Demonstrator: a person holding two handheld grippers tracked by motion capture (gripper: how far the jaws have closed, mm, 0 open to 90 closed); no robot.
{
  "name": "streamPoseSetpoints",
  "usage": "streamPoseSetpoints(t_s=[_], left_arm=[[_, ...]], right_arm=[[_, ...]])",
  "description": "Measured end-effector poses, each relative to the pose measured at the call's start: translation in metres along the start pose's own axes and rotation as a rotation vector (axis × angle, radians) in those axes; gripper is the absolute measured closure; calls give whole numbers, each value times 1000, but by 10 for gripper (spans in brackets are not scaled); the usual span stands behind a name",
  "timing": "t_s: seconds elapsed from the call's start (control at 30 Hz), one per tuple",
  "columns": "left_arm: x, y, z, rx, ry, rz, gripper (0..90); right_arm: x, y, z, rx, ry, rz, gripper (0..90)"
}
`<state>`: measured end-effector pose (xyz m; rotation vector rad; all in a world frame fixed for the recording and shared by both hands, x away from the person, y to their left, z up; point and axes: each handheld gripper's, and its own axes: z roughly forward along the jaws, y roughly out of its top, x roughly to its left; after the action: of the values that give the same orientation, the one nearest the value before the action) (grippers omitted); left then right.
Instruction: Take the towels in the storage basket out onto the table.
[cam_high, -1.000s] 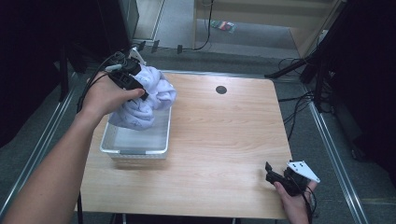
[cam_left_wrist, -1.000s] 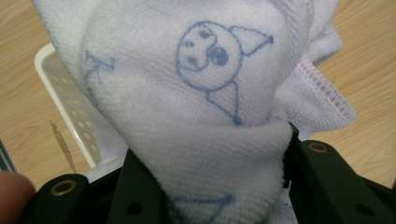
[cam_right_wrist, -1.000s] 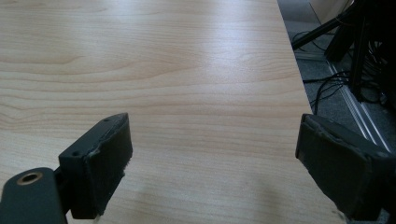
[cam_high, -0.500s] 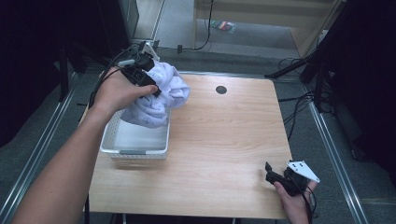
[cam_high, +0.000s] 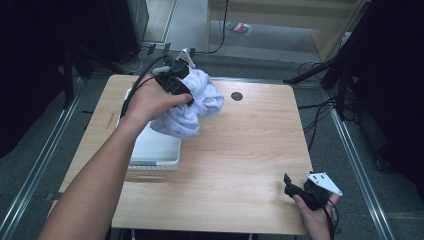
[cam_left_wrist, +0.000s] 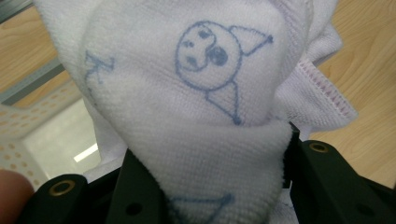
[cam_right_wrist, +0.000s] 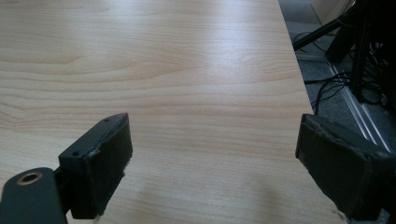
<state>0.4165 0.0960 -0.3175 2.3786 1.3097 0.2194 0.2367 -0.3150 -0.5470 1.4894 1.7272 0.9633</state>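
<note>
A white towel with blue line drawings hangs bunched in the air over the right edge of the white perforated bin. My left gripper is shut on the towel, and the cloth covers most of the left gripper view, pinched between the black jaws. My right gripper rests near the table's front right corner. Its jaws stand wide apart over bare wood, nothing between them.
The light wooden table has a round cable hole at the back. The bin sits at the table's left side. Cables and dark stands lie on the floor at the right and behind the table.
My left gripper has lifted the towel out of the bin and carried it to the right, toward the table's middle. The right gripper has stayed put.
</note>
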Motion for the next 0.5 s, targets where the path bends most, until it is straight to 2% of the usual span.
streamPoseSetpoints(t_s=[0.13, 0.37, 0.43, 0.5], left_arm=[[-12, 6, 11, 8, -19, 8, 596], [-27, 11, 24, 14, -26, 28, 591], [-32, 13, 28, 12, -34, 21, 590], [-36, 14, 33, 19, -48, 31, 590]], right_arm=[[0, 0, 0, 1, 2, 2, 108], [0, 0, 0, 0, 3, 4, 108], [0, 0, 0, 0, 3, 2, 108], [0, 0, 0, 0, 5, 1, 108]])
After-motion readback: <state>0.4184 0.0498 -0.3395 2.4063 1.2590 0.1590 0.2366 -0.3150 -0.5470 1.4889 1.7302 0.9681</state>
